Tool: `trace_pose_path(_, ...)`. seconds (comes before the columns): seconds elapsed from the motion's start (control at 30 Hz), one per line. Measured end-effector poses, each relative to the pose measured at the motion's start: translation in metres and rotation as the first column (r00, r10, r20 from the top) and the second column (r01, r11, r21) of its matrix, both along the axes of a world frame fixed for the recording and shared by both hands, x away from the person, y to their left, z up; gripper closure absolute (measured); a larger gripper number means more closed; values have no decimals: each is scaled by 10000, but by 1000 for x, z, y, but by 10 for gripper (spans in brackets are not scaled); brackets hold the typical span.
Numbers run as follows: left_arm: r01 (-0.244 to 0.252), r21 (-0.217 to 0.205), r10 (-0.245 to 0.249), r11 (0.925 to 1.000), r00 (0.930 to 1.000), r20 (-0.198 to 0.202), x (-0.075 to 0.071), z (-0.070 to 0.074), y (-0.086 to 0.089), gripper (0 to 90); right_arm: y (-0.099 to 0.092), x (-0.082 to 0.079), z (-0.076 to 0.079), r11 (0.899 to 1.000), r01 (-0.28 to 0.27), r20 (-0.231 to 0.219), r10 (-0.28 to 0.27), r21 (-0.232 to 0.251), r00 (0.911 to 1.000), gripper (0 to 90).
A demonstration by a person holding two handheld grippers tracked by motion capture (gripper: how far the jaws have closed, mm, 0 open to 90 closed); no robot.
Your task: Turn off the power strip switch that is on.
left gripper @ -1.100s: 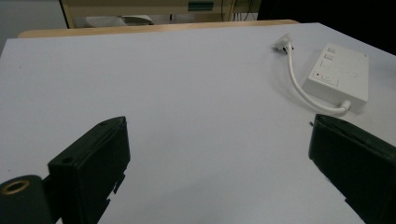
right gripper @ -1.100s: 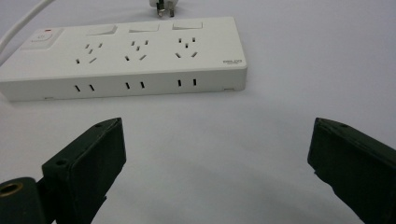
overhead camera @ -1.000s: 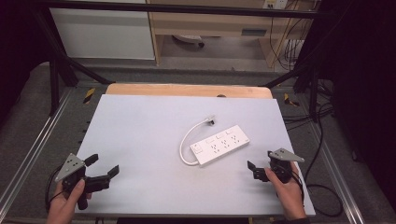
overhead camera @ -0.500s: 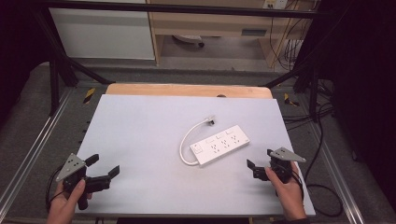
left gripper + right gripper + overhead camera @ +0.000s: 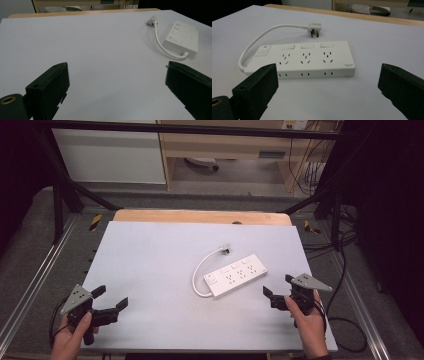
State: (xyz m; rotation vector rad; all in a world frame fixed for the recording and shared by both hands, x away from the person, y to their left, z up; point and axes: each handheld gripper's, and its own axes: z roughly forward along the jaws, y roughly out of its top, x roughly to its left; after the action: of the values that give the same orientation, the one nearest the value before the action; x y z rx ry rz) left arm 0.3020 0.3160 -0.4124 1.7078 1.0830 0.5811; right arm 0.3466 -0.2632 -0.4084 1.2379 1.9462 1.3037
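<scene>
Both grippers stand with their jaws spread wide and hold nothing. The right gripper (image 5: 278, 291) sits near the table's right front edge, held by the person's right hand (image 5: 306, 320), and the left gripper (image 5: 111, 300) is at the left front corner in the person's left hand (image 5: 70, 340). Each carries a grey three-cornered plate on top.

The white power strip (image 5: 235, 275) lies flat on the table, right of the middle, set at a slant with its switch end toward the person and its far end angled up and to the right. It is close to the right gripper but apart from it; in the right gripper view the power strip (image 5: 302, 60) lies just ahead between the two black jaws, showing a round main switch with a red mark at its left end, three rocker switches along the far edge and three sets of socket holes. From the switch end a short white cord (image 5: 200, 270) loops out and curves back to a white plug (image 5: 226, 249), which rests on the table just beyond the strip, pins showing. In the left gripper view the strip (image 5: 182, 38) lies well off at the upper right.

The table (image 5: 150, 260) has a pale grey top with a wooden strip (image 5: 200, 216) along its far edge. A black frame and metal rails (image 5: 35, 285) run around it.
</scene>
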Motion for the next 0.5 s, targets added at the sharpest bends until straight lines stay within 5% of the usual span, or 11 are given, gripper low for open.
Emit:
trace_pose_path(0.07,-2,0,2,10000,10000,17,0,0,0,52,5,0,8,9991,-114,174,121,-416,9998,29)
trace_pose_path(0.5,-22,2,22,10000,10000,-36,0,-1,0,52,15,10,25,9998,-9,273,15,-220,9996,33)
